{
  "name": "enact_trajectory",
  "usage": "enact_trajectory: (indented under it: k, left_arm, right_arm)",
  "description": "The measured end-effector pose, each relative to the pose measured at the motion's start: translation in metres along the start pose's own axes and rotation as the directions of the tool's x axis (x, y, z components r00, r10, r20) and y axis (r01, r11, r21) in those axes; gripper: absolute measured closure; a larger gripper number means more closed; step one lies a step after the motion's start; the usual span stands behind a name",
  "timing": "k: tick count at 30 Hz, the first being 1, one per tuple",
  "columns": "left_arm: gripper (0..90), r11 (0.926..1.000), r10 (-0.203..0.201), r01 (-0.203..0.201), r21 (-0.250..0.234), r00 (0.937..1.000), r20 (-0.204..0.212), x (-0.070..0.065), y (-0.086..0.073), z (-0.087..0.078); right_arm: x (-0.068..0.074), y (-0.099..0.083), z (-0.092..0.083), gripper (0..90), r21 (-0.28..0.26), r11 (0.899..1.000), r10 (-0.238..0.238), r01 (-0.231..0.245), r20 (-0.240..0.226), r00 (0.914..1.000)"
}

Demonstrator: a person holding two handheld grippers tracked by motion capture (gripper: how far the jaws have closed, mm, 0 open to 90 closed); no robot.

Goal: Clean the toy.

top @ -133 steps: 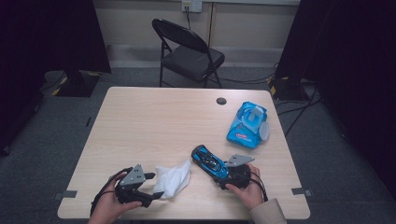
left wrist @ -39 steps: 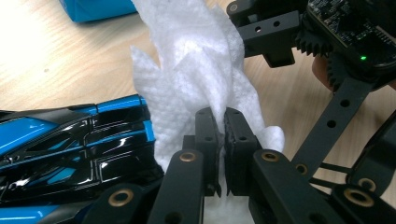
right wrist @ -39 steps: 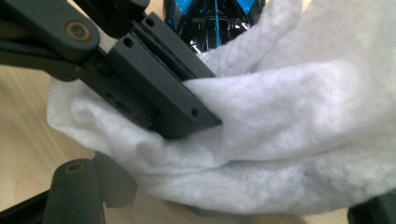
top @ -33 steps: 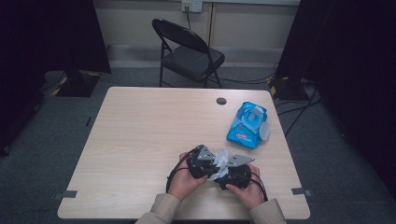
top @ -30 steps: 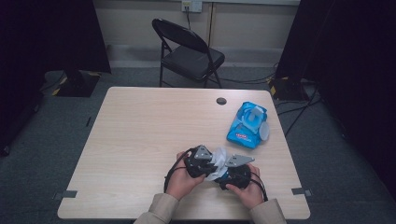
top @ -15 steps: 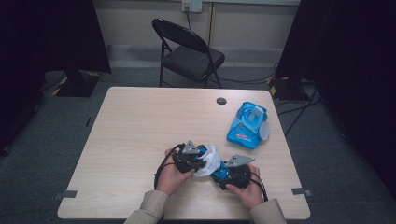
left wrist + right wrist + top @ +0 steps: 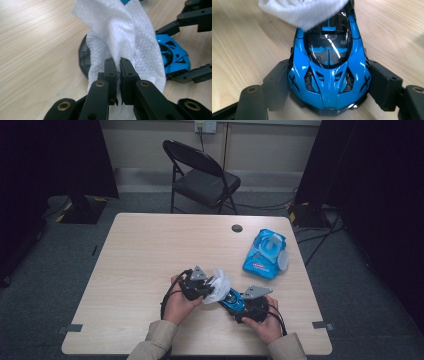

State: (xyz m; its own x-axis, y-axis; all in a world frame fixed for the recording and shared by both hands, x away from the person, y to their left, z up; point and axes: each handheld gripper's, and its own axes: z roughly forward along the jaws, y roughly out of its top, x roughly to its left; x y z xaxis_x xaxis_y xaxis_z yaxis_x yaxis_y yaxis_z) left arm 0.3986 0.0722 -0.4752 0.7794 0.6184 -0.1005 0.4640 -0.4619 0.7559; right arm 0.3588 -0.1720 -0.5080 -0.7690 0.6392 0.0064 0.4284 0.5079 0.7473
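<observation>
A blue and black toy car (image 7: 329, 67) lies on the wooden table, its near end clamped between the jaws of my right gripper (image 7: 329, 87). In the high view the car (image 7: 231, 298) sits near the front edge, with the right gripper (image 7: 245, 307) behind it. My left gripper (image 7: 118, 67) is shut on a white wipe (image 7: 125, 42), which drapes over the far part of the car (image 7: 175, 56). From above, the left gripper (image 7: 202, 287) holds the wipe (image 7: 218, 284) against the car's far end. The wipe (image 7: 302, 10) hides the car's far end.
A blue pack of wipes (image 7: 265, 252) with its white lid open lies at the right of the table (image 7: 145, 250). A small black disc (image 7: 237, 228) sits near the far edge. A black folding chair (image 7: 200, 172) stands beyond the table.
My left gripper brought the wipe from the table's left onto the car, then drew it back along the car toward the far end. The right gripper kept holding the car still.
</observation>
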Motion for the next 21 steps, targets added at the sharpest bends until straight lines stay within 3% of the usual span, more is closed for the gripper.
enact_trajectory:
  k: [6,12,18,21]
  left_arm:
    - [85.5,0.9999,-0.01,0.01,0.012,0.9999,0.003,0.003,0.001,-0.001]
    - [85.7,0.9995,-0.032,0.032,-0.006,0.9995,-0.005,0.006,0.001,-0.003]
    - [86.0,0.9989,-0.042,0.043,0.02,0.9977,-0.053,0.016,-0.001,-0.015]
    - [86.0,0.9966,-0.08,0.081,0.017,0.995,-0.06,0.024,-0.006,-0.019]
  right_arm:
    - [0.0,0.0,0.0,26.3,0.0,1.0,0.0,0.0,0.0,1.0]
    - [0.0,0.0,0.0,26.3,0.0,1.0,0.0,0.0,0.0,1.0]
    - [0.0,0.0,0.0,26.3,0.0,1.0,0.0,0.0,-0.001,1.0]
    - [0.0,0.0,0.0,26.3,0.0,1.0,-0.001,0.001,-0.001,1.0]
